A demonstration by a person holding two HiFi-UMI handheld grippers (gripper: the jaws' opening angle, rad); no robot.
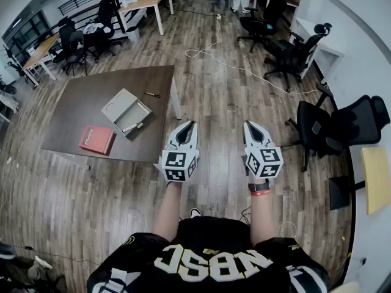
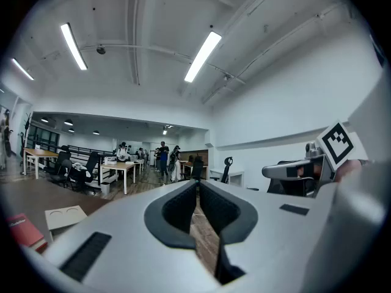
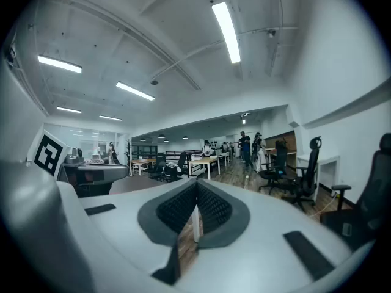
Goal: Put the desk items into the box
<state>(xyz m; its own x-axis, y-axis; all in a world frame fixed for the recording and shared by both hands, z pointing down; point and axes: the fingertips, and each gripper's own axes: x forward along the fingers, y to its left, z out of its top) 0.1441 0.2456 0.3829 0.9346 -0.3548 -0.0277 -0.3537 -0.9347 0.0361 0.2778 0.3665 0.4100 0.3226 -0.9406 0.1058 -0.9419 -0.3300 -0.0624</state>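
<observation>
While the box (image 1: pixel 125 110) sits on the desk (image 1: pixel 85 99), left gripper (image 1: pixel 191 124) and right gripper (image 1: pixel 248 125) hover beside it — both pinched closed, empty.

One box (image 1: pixel 120 106), one book (image 1: pixel 96 139), two pens (image 1: pixel 151 94)

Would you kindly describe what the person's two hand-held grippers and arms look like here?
Both the left hand-held gripper and right hand-held gripper have pale grey, tapering shells with dark ribbed pads. Each carries a white cube printed with black square markers. No cables show. The person wears a black jersey with white lettering and a red wristband on the right wrist.
</observation>
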